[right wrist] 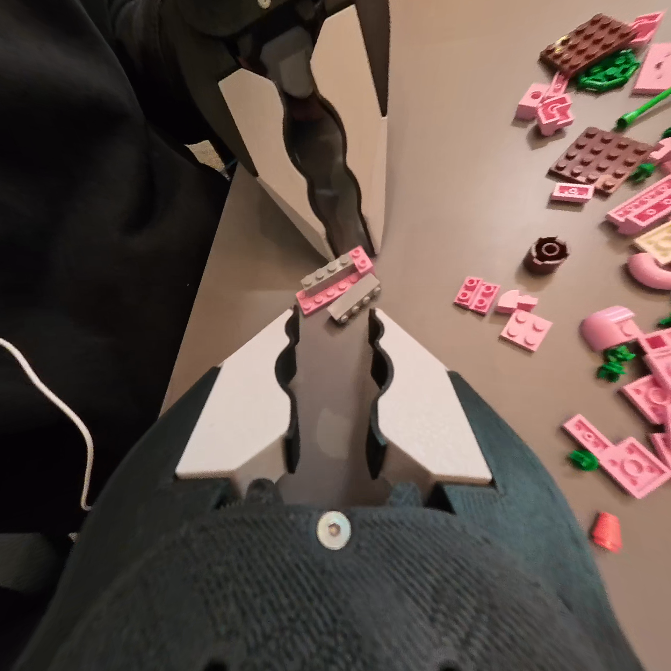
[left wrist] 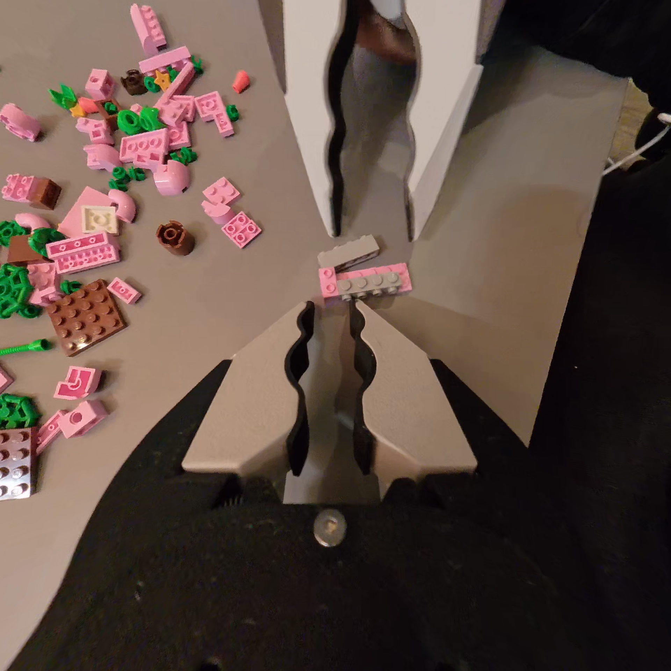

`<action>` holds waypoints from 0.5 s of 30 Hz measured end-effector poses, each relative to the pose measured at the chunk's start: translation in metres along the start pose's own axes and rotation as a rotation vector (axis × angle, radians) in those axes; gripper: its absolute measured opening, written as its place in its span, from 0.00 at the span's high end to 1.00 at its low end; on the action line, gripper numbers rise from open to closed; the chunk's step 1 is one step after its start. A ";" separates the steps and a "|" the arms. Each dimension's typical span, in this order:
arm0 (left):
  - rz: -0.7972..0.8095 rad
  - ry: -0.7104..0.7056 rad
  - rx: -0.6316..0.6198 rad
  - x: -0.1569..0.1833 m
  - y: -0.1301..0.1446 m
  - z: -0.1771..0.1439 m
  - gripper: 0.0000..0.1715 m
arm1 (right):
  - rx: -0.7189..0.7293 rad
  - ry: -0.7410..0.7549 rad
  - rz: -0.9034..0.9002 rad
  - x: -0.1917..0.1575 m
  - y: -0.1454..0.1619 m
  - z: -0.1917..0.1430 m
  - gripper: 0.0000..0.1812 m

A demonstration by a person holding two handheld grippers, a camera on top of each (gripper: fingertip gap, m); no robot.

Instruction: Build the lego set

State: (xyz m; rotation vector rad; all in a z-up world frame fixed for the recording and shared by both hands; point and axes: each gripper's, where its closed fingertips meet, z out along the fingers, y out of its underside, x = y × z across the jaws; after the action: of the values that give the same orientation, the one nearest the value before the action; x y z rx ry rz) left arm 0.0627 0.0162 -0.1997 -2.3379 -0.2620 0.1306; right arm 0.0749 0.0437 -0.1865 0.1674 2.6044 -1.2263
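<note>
A pink plate (left wrist: pixel 328 287) with a grey brick (left wrist: pixel 370 285) pressed onto it lies on the grey table (left wrist: pixel 225 326) between both grippers. A second, loose grey brick (left wrist: pixel 346 252) leans tilted against its far side. My left gripper (left wrist: pixel 333 305) is open and empty, its tips at the near edge of the plate's bare pink end. My right gripper (right wrist: pixel 334 310) is open and empty, its tips just short of the loose grey brick (right wrist: pixel 354 301), which rests against the pink plate (right wrist: pixel 359 261). Each gripper faces the other across the pieces: the right gripper (left wrist: pixel 374 235) and the left gripper (right wrist: pixel 356 252).
A heap of loose pink, green and brown pieces covers the table to the left (left wrist: pixel 109 163). It includes a brown square plate (left wrist: pixel 87 316), a brown round brick (left wrist: pixel 174 238) and a red cone (left wrist: pixel 240 80). The table edge (left wrist: pixel 566 326) and a person's dark clothing lie close on the other side. Some 4 centimetres of space lies between my two pairs of fingers.
</note>
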 end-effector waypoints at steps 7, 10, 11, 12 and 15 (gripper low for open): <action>-0.086 -0.010 0.013 -0.009 0.000 -0.002 0.88 | 0.045 -0.043 -0.043 -0.011 -0.009 -0.005 0.84; -0.093 0.029 0.047 -0.006 -0.004 -0.006 0.85 | 0.057 0.039 -0.075 0.001 -0.009 -0.011 0.85; -0.093 0.051 0.062 -0.003 -0.005 -0.007 0.84 | 0.060 0.058 -0.093 0.003 -0.009 -0.011 0.83; -0.095 0.071 0.078 -0.001 -0.007 -0.009 0.83 | 0.061 0.066 -0.118 0.003 -0.009 -0.010 0.81; -0.103 0.130 0.123 0.004 -0.012 -0.014 0.81 | 0.042 0.101 -0.194 0.002 -0.007 -0.003 0.73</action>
State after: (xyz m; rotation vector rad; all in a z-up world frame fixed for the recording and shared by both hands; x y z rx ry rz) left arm 0.0670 0.0150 -0.1814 -2.1951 -0.3000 -0.0543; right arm 0.0706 0.0415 -0.1803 -0.0168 2.7362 -1.3710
